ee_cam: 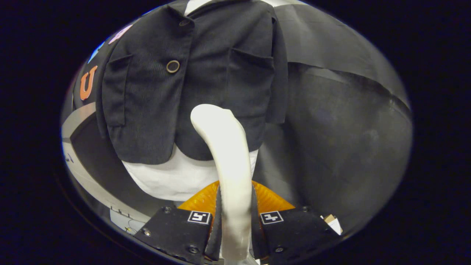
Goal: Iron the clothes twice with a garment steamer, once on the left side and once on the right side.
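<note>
My gripper (235, 206) is shut on the white garment steamer (224, 147), both fingers pressing its handle. The steamer curves up ahead of the fingers, and its rounded head lies against the lower middle of a black short-sleeved jacket (154, 92). The jacket hangs upright over a white garment (173, 176) whose hem shows below it. The head sits just right of the jacket's buttoned front opening, below the right chest pocket (252, 70). A round button (173, 66) shows on the left front panel, above the steamer head.
Black cloth wall (349, 129) hangs behind and to the right of the jacket. A grey and white floor strip (79, 121) curves along the left, below the jacket. A small tan and white object (331, 222) lies beside the right finger.
</note>
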The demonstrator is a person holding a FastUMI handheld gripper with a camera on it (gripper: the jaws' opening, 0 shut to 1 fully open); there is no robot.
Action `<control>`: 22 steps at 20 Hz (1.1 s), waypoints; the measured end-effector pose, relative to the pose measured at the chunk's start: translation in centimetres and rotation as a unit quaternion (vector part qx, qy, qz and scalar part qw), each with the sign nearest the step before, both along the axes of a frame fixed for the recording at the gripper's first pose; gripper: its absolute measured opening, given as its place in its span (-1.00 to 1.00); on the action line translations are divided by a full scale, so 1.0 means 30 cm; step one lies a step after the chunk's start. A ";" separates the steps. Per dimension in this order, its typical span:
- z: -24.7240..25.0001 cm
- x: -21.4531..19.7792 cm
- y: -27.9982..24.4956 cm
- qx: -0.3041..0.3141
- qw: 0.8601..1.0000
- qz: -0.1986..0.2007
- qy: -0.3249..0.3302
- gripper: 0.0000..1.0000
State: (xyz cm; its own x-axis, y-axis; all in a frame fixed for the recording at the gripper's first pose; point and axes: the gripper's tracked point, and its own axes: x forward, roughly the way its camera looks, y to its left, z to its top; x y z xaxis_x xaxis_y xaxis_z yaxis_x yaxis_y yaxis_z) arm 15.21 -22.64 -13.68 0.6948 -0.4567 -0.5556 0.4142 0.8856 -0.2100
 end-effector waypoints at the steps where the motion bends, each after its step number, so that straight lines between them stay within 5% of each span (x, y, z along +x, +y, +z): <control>1: -0.009 -0.005 -0.002 0.003 1.000 0.001 0.004 -0.28; 12: -0.034 -0.010 0.010 0.029 0.997 0.035 0.054 -0.27; 22: 0.093 0.033 0.038 0.047 0.996 0.081 -0.004 -0.28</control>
